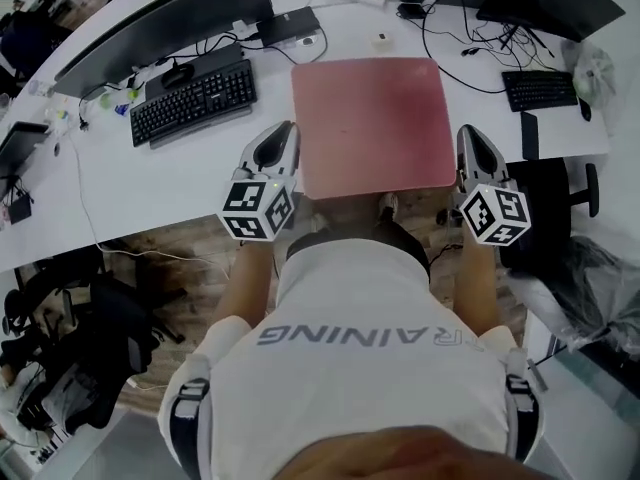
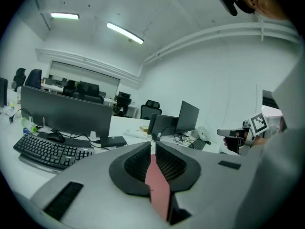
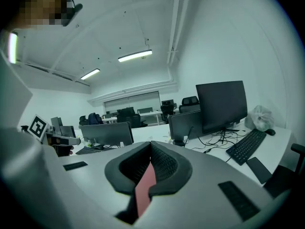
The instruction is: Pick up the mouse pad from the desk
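Left gripper (image 1: 283, 140) fingers are clamping the left edge of the red mouse pad (image 1: 372, 123), which I am carrying flat over the counter (image 1: 180, 180) near edge, right gripper (image 1: 470, 143) fingers are clamping its right edge; lift appearing essentially done.

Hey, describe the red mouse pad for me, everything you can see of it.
The mouse pad is a thin, plain reddish-pink square with rounded corners, and it looks soft and matte. It sits flat and roughly level, its near edge jutting past the white desk. The left gripper is shut on its left edge, the right gripper on its right.
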Available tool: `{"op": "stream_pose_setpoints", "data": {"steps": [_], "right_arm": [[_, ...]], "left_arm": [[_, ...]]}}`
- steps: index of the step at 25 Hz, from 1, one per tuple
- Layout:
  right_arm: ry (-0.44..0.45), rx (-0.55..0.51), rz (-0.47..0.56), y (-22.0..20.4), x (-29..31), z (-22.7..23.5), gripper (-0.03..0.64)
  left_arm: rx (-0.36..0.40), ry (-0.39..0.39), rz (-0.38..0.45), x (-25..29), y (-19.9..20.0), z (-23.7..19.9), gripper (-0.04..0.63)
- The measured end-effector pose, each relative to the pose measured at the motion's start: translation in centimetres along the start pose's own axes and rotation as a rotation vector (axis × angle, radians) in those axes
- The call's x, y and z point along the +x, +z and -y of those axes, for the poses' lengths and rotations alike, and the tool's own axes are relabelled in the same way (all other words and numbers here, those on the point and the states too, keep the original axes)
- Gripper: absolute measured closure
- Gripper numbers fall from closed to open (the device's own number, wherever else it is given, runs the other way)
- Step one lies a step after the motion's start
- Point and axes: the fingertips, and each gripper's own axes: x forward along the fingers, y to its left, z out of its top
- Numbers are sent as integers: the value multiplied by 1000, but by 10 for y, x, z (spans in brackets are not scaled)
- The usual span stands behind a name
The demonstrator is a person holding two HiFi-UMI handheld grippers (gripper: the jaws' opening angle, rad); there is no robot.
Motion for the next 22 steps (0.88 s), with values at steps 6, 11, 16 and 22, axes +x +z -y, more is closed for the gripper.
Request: {"op": "stream_pose_setpoints", "data": {"steps": [6,11,16,22], "right_arm": [[113,25,-43,2,45,47,594],[202,37,-80,2,77,85,594],[301,59,-93,-10,92,98,594],[275,73,-144,-32,97,102,592]], "left_arm": [[-26,152,23,22,7,13,545],[-53,262,28,41,5,26,545],[-80,311,31,44,-10,37,545],[-90,304,3,55,-19,31,543]]}}
